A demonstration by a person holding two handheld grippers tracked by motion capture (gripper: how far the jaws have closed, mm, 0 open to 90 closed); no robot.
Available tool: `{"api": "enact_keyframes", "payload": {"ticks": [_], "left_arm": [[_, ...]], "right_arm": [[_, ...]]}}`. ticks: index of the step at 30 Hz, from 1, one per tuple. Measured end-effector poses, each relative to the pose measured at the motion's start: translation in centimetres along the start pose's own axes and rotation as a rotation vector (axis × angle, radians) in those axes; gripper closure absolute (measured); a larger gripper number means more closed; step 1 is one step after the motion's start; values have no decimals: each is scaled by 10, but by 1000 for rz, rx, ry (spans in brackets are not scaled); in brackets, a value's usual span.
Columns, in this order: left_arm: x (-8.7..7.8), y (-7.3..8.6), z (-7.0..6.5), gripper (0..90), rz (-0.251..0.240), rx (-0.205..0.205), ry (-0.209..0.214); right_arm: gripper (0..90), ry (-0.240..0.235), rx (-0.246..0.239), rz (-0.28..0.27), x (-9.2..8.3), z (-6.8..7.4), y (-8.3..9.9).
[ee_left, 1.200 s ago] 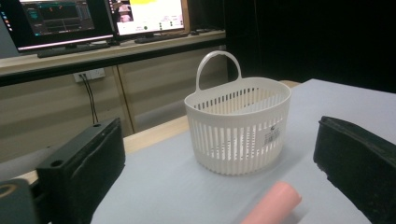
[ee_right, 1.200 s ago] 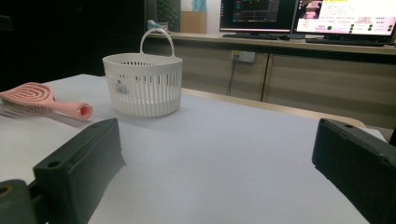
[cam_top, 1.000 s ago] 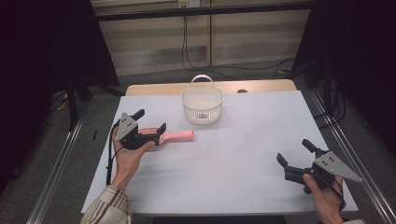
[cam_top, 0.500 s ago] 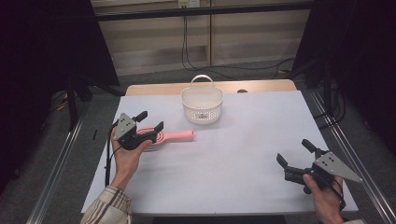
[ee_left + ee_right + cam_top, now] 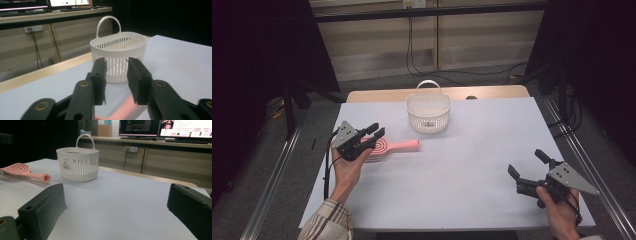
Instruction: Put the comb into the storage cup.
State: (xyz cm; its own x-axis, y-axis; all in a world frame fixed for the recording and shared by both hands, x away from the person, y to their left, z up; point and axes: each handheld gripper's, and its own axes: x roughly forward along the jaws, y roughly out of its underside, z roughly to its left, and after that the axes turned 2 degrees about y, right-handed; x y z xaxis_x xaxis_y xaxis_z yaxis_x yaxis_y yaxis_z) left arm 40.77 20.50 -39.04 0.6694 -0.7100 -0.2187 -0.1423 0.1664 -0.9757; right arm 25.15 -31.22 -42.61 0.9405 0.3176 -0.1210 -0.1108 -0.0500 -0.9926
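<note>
Black jaws, right gripper [image 5: 526, 161]: spread wide and empty, low over the near right part of the table [image 5: 472, 165], well apart from everything else.
Black jaws, left gripper [image 5: 377, 130]: have just been closing to a narrow gap; hovering at the head end of the pink hairbrush [image 5: 397, 146]; gap between the tips bare in the left gripper view, pink visible only below them, so nothing pinched as far as can be seen.
Pink hairbrush, place: flat on the left half of the table, head [image 5: 381, 148] under the left gripper, handle [image 5: 407, 145] pointing towards the middle, short of the white basket [image 5: 428, 112].
Pink hairbrush, feel: judged light, hard plastic, stiff enough to lift from one end without sagging; smooth and rounded along the handle, so likely to slip or roll under a weak pinch.
Pink hairbrush, where to grip: best across the handle near the head, or across the edges of the head; ridged face a poor seat for the pads.
Risk: lying low on the table, so tips must reach right down; a pinch too far out on the handle could let the head swing down.
White basket: upright at the far middle of the table, slotted wall, arched handle, open top; near the brush's handle end but apart from it.
</note>
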Motion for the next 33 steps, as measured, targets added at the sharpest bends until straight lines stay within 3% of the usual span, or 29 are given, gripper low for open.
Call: {"api": "enact_keyframes", "payload": {"ticks": [8,14,15,16,17,21,25,33], "left_arm": [[-1,-1,1,860,31,-30,37],[0,-4,4,895,75,-45,80],[1,-8,5,900,109,-36,107],[1,-8,5,900,109,-36,107],[1,-12,6,900,113,-53,145],[0,-19,8,900,131,-69,181],[0,-25,12,900,162,-91,204],[19,-20,13,900,288,-61,232]], "right_arm": [[11,1,-4,2,0,0,0],[11,1,-1,-1,0,-1,0],[11,1,0,-1,0,-1,0],[11,0,0,0,0,-1,0],[11,0,-3,0,0,-1,0],[10,1,2,2,1,-1,0],[10,-1,2,1,0,-1,0],[10,3,2,3,0,0,1]]}}
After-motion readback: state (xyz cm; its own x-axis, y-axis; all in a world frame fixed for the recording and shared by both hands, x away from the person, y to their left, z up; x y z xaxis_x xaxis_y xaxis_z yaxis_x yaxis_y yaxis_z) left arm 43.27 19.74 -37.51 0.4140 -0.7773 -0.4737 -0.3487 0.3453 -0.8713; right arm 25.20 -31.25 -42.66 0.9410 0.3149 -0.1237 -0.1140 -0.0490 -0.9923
